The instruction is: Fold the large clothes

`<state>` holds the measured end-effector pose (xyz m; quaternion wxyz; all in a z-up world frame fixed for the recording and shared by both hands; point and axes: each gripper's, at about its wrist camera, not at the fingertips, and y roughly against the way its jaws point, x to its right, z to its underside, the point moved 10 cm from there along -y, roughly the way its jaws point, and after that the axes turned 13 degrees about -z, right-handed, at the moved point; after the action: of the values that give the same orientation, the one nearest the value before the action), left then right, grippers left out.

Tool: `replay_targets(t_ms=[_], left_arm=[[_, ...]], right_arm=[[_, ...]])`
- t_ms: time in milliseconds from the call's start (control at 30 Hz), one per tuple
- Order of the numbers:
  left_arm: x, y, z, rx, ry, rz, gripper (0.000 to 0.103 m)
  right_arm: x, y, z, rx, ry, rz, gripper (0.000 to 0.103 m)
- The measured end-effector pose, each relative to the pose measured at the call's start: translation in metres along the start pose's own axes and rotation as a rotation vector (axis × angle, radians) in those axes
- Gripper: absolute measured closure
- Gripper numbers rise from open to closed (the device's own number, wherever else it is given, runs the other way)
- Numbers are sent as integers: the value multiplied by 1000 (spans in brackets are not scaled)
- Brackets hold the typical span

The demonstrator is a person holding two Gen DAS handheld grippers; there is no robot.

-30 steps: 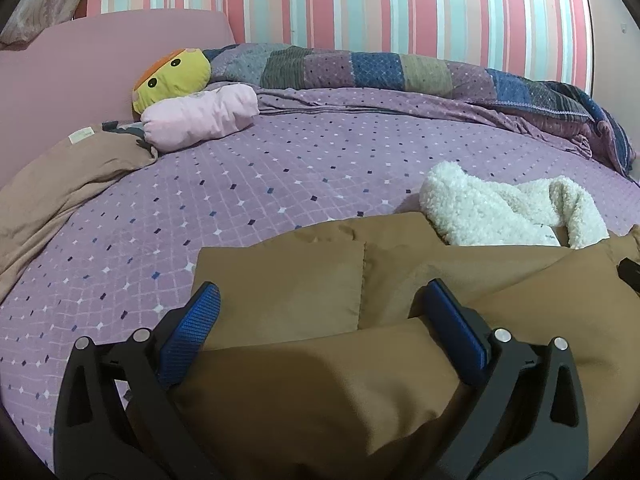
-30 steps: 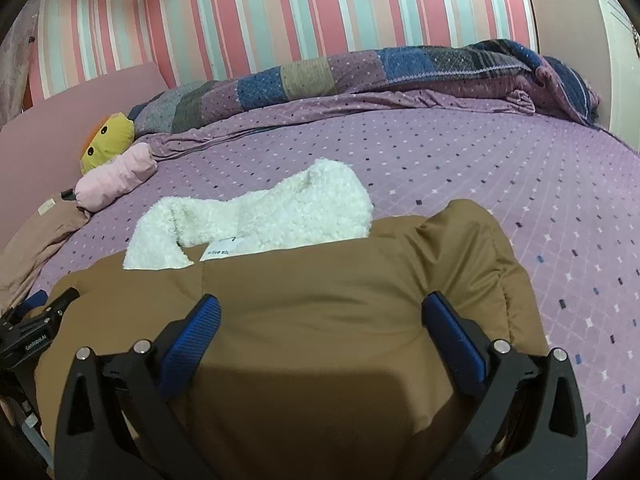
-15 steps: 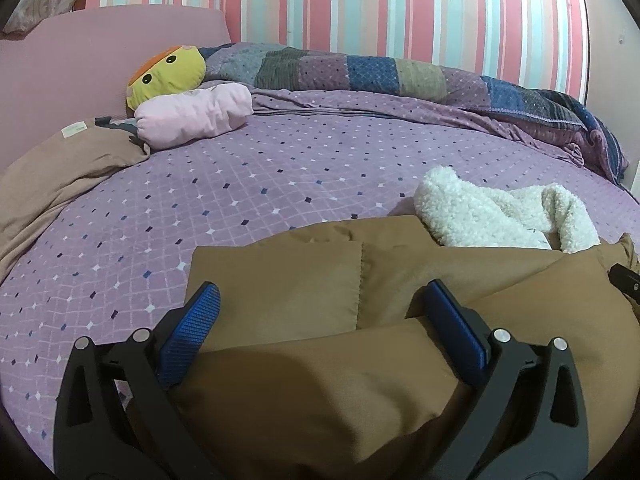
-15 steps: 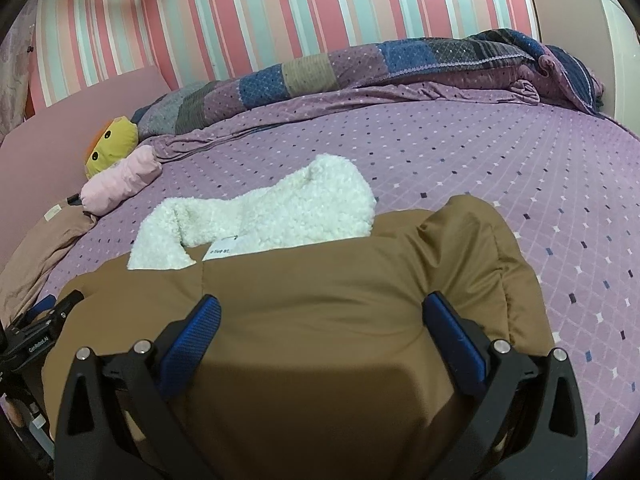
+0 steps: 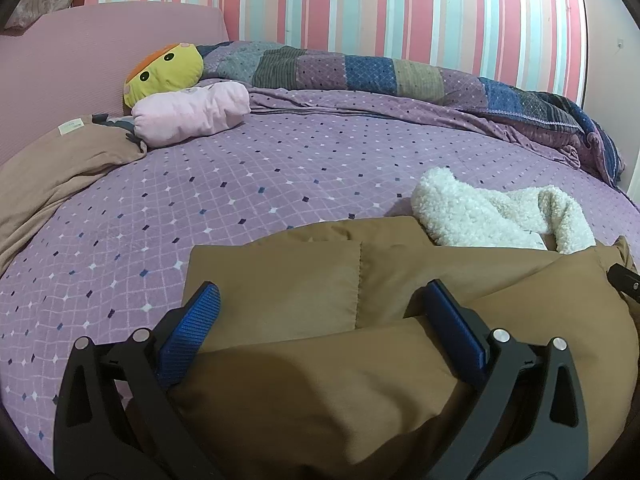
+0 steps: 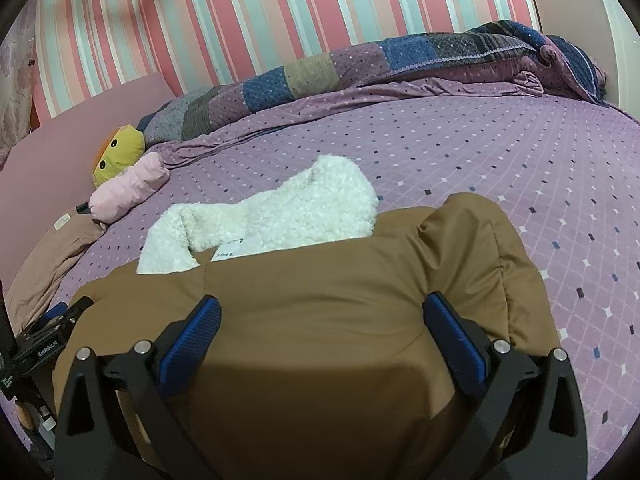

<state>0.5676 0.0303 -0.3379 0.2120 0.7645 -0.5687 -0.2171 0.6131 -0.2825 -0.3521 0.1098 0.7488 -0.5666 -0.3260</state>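
A large brown padded coat (image 5: 320, 360) with a white fleece collar (image 5: 480, 212) lies folded on the purple bed. My left gripper (image 5: 320, 320) is open; its blue fingers stand wide apart on either side of a puffy fold of the coat's left part. My right gripper (image 6: 320, 324) is open too, its fingers straddling the coat (image 6: 340, 320) on its right part. The fleece collar (image 6: 288, 212) with a white label lies just beyond it. The left gripper's body (image 6: 44, 344) shows at the left edge of the right wrist view.
A yellow plush toy (image 5: 164, 68) and a pink cushion (image 5: 192, 114) lie at the back left by the pink headboard (image 5: 80, 52). A tan garment (image 5: 52, 168) lies at the left. A patchwork quilt (image 5: 400, 76) is bunched along the striped wall.
Both views have shifted slightly: the bed and toys sit a little lower and farther. The coat stays between both pairs of open fingers.
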Motion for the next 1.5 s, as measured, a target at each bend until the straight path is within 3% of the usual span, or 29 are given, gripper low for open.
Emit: replay_targets(t_ms=[400, 633, 667, 767, 800, 833, 1000, 1233, 1500], left_arm=[[2, 3, 0, 11, -1, -14, 3], [10, 6, 2, -20, -98, -125, 3], [11, 9, 2, -24, -118, -151, 3], [9, 19, 1, -58, -167, -194, 3], [9, 24, 0, -67, -166, -184, 3], [8, 34, -2, -71, -154, -163, 3], [5, 103, -6, -66, -133, -72, 3], [-6, 197, 11, -72, -145, 20, 3], [-37, 263, 51, -110, -135, 40, 3]], right_arm=[[0, 3, -2, 25, -12, -25, 1], [3, 15, -6, 96, -63, -89, 1], [4, 13, -5, 78, -69, -81, 1], [-4, 6, 0, -86, -3, 10, 2], [-10, 12, -1, -148, 37, 35, 2], [-14, 21, -3, -156, 38, 32, 2], [-25, 104, -10, -58, -23, 9, 2], [-22, 193, 41, 3, -147, 120, 2], [-57, 261, 72, 4, -28, 191, 2]])
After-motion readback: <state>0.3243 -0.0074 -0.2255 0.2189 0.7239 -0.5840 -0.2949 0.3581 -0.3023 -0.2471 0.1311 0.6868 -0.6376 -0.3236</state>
